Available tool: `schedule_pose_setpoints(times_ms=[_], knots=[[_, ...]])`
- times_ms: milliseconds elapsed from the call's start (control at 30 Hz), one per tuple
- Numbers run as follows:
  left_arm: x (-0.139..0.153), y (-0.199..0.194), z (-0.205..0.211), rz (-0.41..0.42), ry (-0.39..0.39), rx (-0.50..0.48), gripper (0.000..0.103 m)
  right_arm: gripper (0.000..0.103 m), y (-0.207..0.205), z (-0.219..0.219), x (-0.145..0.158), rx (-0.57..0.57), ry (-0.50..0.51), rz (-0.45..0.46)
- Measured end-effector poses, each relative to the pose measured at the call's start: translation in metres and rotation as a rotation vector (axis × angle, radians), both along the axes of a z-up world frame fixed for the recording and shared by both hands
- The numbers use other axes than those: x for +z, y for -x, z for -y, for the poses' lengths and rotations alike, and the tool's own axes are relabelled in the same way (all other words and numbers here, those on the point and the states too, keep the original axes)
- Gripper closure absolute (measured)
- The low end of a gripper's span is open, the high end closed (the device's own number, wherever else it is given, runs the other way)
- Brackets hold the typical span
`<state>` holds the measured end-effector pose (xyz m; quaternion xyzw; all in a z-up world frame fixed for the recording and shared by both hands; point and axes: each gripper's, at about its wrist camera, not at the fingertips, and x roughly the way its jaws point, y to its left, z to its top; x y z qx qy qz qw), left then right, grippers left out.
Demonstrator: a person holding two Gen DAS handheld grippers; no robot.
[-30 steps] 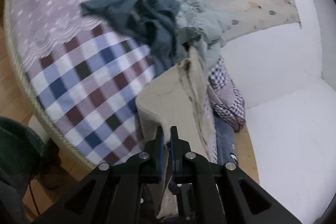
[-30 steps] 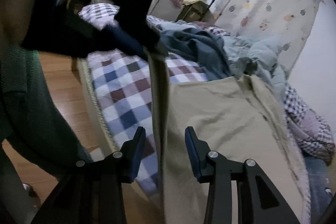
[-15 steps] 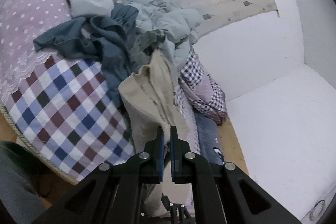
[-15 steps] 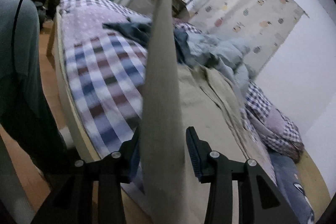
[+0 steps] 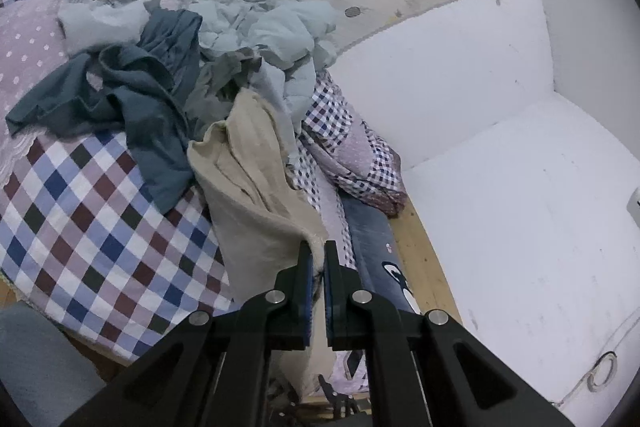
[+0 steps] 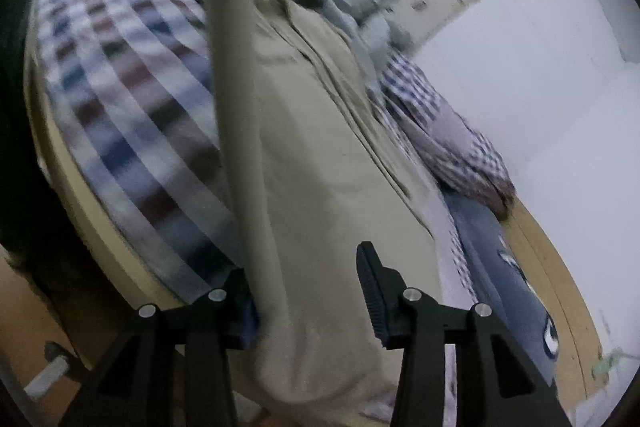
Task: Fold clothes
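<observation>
My left gripper is shut on an edge of a beige garment and holds it up above the bed, the cloth trailing down to the checked bedspread. In the right wrist view the same beige garment hangs as a taut strip and a wide panel in front of the camera. My right gripper is open, low at the bed's edge, with the cloth passing between its fingers and resting against the left finger.
A pile of dark blue and pale blue clothes lies on the bed behind the beige garment. A checked quilt sits at the bed's right side by the white wall. A wooden bed frame runs along the edge.
My left gripper has lifted and pulled back, drawing the beige garment off the pile. My right gripper has dropped lower along the hanging cloth, staying open.
</observation>
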<state>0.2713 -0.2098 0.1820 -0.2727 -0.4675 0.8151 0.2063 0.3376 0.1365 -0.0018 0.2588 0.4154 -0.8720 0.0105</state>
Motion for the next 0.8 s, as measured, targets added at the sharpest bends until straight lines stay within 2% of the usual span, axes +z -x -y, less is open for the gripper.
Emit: schedule_pose_setpoints(times_ms=[167,333,533,667,800], knots=[[0.016,0.002,-0.002,-0.033,0.016,-0.003,0.100,0.048,0.000,-0.038,0.000,-0.089,0.001,0.005],[0.025,0.007,-0.001,-0.042,0.022,-0.013,0.100,0.047,-0.001,-0.073,-0.001,-0.163,0.008,0.021],[0.023,0.014,0.005,-0.032,0.012,0.016,0.100,0.047,-0.002,-0.113,-0.002,-0.250,0.017,0.039],[0.021,0.022,0.012,-0.024,0.023,0.042,0.100,0.047,-0.010,-0.120,0.018,-0.219,0.048,0.033],[0.017,0.040,0.014,-0.014,0.044,0.068,0.100,0.047,-0.010,-0.126,0.039,-0.144,0.038,0.044]])
